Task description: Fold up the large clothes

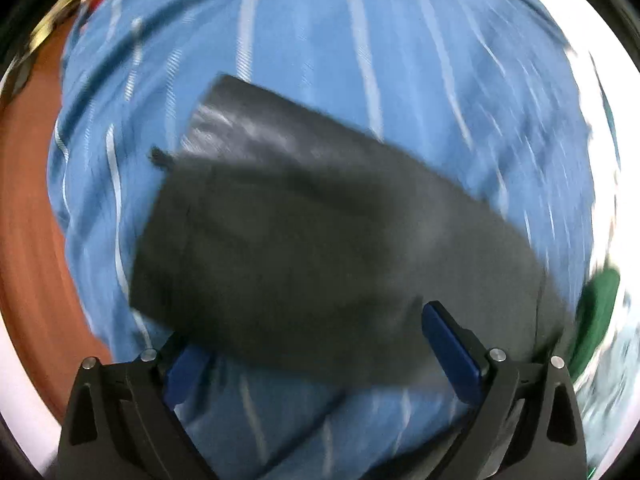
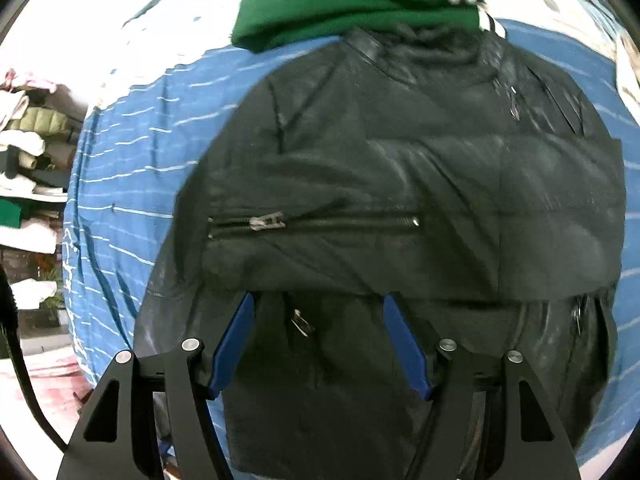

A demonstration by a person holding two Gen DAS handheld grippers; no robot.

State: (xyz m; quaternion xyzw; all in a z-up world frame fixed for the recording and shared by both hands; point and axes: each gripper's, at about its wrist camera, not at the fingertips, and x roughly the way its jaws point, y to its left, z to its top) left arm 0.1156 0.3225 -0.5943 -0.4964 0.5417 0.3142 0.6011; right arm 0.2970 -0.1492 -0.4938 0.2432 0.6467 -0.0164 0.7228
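While the black jacket lies spread on the blue striped bedcover, we judge the step in hand to be picking the next edge to fold over. Right gripper hangs over the lower body of the jacket, fingers apart, nothing pinched between them. Left gripper points down at what looks like a sleeve or folded end, jaws spread wide, empty — that view is blurred, so we cannot tell whether the pads touch cloth.

To do it well: we'd pinch both corners of one edge at once, lift low, and lay it square over the chest zip.

Jacket: dark, faintly shiny, leather-like, collar touching a green garment — stiff enough, we expect, to hold a crease poorly.
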